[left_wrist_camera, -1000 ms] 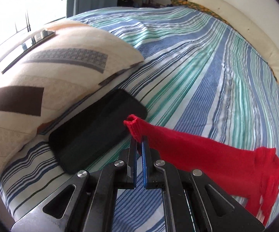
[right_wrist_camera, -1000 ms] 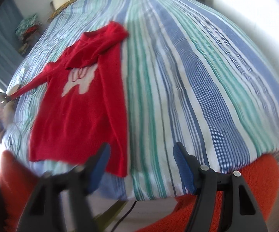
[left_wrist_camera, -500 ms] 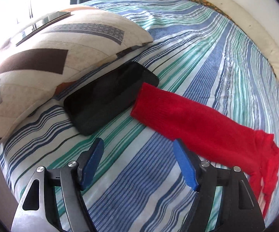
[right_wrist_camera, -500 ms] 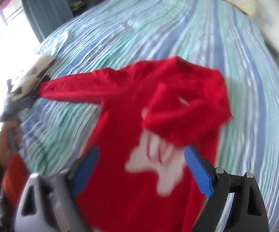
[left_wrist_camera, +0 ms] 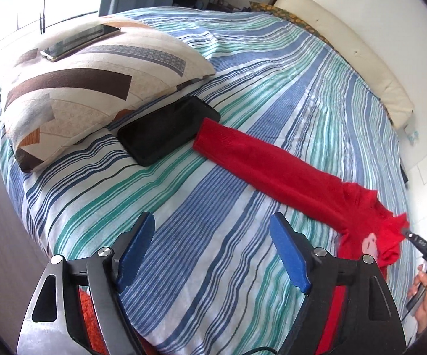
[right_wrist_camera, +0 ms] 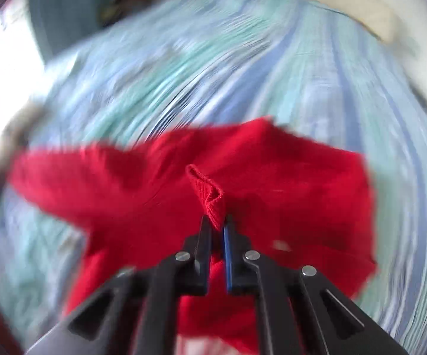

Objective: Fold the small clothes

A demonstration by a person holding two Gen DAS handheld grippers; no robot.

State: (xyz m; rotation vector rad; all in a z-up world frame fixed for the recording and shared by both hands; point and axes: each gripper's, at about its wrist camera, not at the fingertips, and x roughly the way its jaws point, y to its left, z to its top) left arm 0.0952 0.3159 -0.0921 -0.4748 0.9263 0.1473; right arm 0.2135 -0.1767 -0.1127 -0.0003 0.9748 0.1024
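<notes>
The red sweater (left_wrist_camera: 278, 171) lies on the striped bed (left_wrist_camera: 243, 68), with one long sleeve (left_wrist_camera: 243, 153) stretched out flat toward the black phone (left_wrist_camera: 169, 131) and the patterned pillow (left_wrist_camera: 95, 88). The sleeve end lies just beside the phone. The sleeve is laid out straight so it is easy to fold over.

The left claw (left_wrist_camera: 213, 251) hangs above the bare sheet, near the sleeve but apart from it. Its jaws have just been opening wider, and nothing is between them. It has let the sleeve go, so it is free for its next grab.

The right claw (right_wrist_camera: 217, 227) has just snapped closed, and a ribbed edge of the sweater (right_wrist_camera: 207, 195) is pinched between its jaws. That picture is blurry, so I think it is a cuff or hem, but I cannot be sure which. It holds the edge up so that part can be pulled out or folded across the body.

At the edge of the left view, a hand (left_wrist_camera: 426, 301) grips the handle of the right claw.
</notes>
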